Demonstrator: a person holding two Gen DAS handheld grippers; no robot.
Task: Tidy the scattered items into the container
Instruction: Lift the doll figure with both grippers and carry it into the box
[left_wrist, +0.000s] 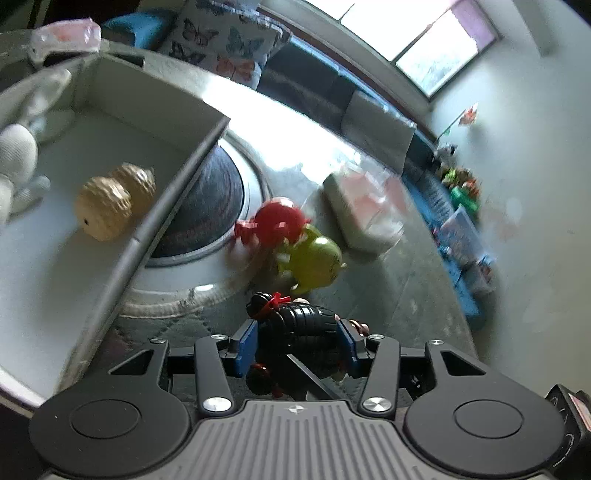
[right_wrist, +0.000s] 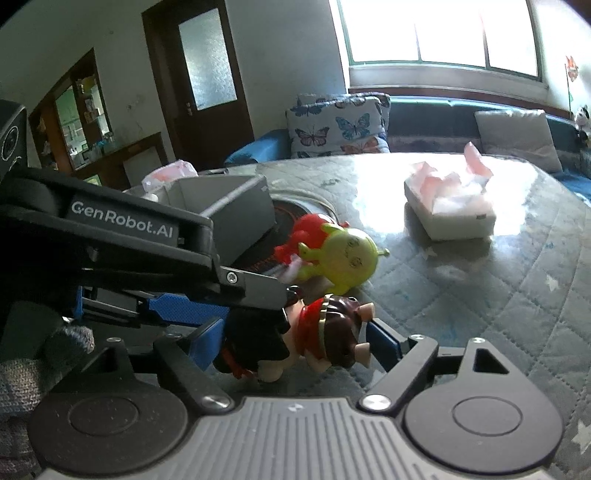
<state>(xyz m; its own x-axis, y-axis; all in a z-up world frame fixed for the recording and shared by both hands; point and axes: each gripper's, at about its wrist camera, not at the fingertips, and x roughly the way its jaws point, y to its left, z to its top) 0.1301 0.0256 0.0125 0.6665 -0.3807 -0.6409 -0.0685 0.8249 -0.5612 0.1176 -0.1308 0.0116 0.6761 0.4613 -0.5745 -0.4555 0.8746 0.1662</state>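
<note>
Evidently both tools are working on one small figure dressed in glossy black with red trim, which lies on the quilted grey tablecloth. The left gripper has its blue pads closed in against the black body, so it seems to be holding it. The right gripper stands fairly wide, its pads either side of the same figure's brown-haired head and red collar; whether they press on it I cannot tell.

Ahead and to the left of the left gripper sits the open grey rectangular box, already holding two tan knobbly balls and a white knitted soft toy. Just ahead of both grippers lie a red plastic figure and a yellow-green one with small ears, touching each other beside the box; a white tissue pack with pink paper is further off to the right.

To do this step well, I judge that one gripper alone should carry: let the right one keep clear, lift the figure straight up on the left, and clear the box's near wall before swinging leftward. Release low over the bare floor of the box, away from the balls.
</note>
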